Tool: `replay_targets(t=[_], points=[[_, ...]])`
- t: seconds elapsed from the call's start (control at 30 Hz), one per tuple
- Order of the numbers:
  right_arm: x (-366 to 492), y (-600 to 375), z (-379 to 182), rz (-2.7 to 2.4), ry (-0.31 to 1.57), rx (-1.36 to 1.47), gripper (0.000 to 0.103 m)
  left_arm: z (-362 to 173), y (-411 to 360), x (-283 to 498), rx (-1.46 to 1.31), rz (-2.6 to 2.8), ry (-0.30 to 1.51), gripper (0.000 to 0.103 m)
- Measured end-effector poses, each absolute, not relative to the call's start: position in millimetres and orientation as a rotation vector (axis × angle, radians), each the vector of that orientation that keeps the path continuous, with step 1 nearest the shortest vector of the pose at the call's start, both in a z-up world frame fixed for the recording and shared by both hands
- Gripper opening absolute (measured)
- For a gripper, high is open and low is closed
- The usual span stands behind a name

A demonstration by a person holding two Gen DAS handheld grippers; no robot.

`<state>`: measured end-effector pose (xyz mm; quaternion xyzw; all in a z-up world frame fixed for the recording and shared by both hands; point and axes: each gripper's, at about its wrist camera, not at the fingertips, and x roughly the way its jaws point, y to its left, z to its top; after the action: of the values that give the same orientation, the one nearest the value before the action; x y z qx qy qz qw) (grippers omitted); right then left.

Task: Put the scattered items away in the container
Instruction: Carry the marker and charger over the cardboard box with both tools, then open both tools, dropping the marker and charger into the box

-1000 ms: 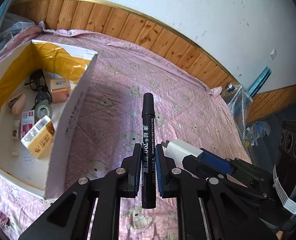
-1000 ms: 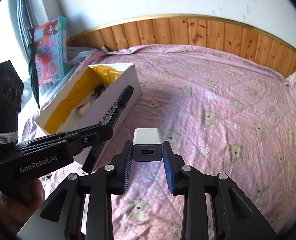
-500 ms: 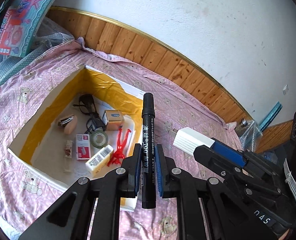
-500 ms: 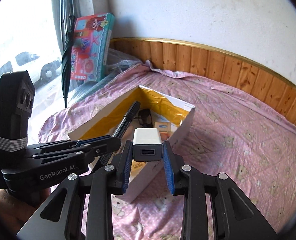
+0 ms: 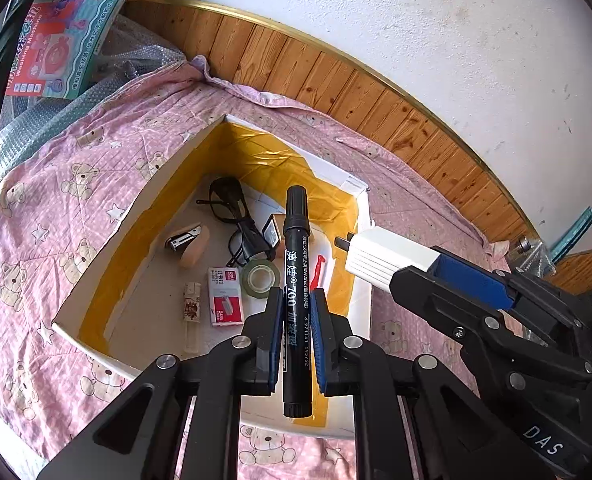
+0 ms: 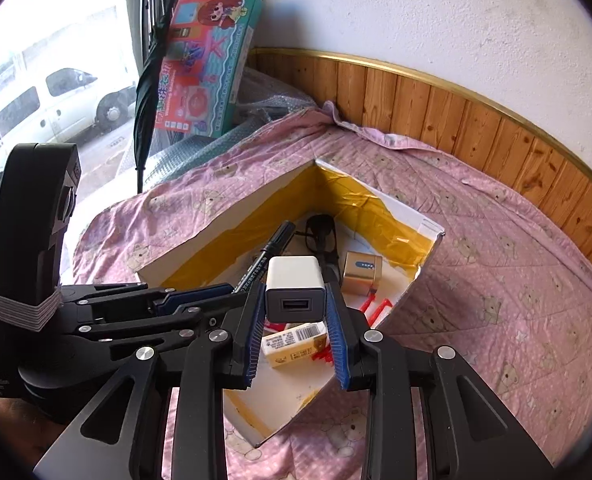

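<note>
Both grippers are built of matte black plastic links, triangular cut-outs being seen in the arms toward 6 o'clock. Silver round screws are set at the joints. The left gripper (image 5: 296, 312) is fitted with ribbed blue pads (image 5: 275, 344) inside black fingers. The right gripper (image 6: 296, 308) is fitted with the same blue pads (image 6: 335, 340); on its side, white letters "DAS" are printed. In the right wrist view, the left unit's upright black housing is wrapped with a band of pale grey elastic at 9 o'clock, and small white lettering is carried on its base.
</note>
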<state>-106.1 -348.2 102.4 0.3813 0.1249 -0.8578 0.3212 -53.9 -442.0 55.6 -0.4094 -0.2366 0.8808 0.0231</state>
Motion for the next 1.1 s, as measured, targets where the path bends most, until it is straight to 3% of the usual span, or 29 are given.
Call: replay_targets(t=[0.57,0.67,0.7,0.77,0.83,1.1], points=[[-162,-373,46,-2.162,0.453,1.165,0.031,16,-457,-83,-1.479,2.709,-0.715,0.014],[-168,-376,39,-2.152,0.478,1.177,0.032,11,-460,-86,-1.51,2.712,-0.708,0.019],[-169,-377,37,-2.147,0.483,1.18,0.032,10,-461,-87,-1.524,2.71,-0.714,0.028],[-173,-378,34,-2.134,0.491,1.197,0.043,9,-464,-85,-1.526,2.727,-0.728,0.037],[-175,-377,34,-2.137,0.492,1.211,0.052,10,-467,-83,-1.52,2.744,-0.722,0.037],[-159,-381,34,-2.152,0.651,1.262,0.058,17,-466,-68,-1.483,2.76,-0.724,0.038]])
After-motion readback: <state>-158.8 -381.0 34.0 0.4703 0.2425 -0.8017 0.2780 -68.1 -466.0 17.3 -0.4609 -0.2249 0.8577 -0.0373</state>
